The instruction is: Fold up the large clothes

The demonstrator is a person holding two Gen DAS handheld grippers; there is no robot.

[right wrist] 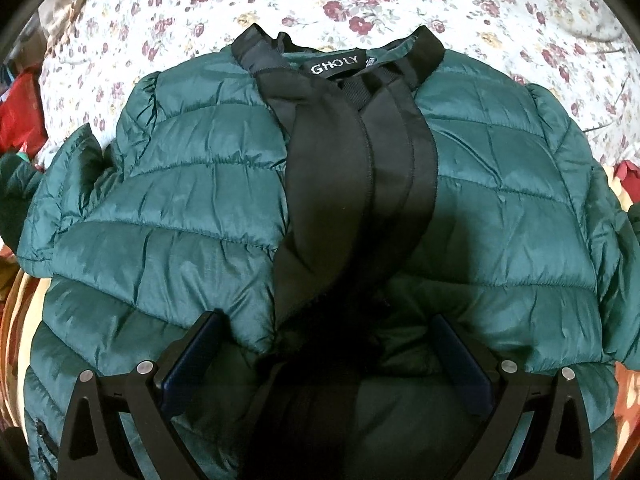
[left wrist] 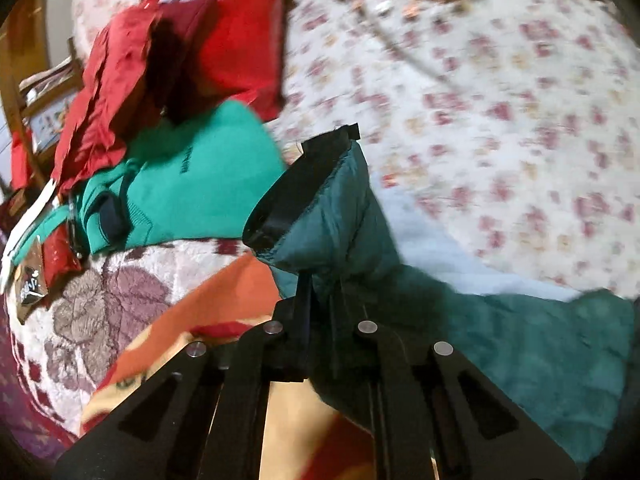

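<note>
Left gripper [left wrist: 320, 300] clamped on jacket [right wrist: 200, 208] cuff, lifted toward 12 o'clock for folding the sleeve in; right gripper [right wrist: 324, 360] wide over the front at 6, holding nothing; jacket flat on floral sheet [right wrist: 160, 8], collar at 12.

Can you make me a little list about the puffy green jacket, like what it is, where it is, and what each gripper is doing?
thing: dark green quilted jacket with black collar
label: reads GHOLY
where: lying on a flowery bedsheet
left gripper: shut on a sleeve cuff of the jacket, lifted
right gripper: open, just above the jacket's front
nearby: a green sweater and red clothes in a pile
</note>
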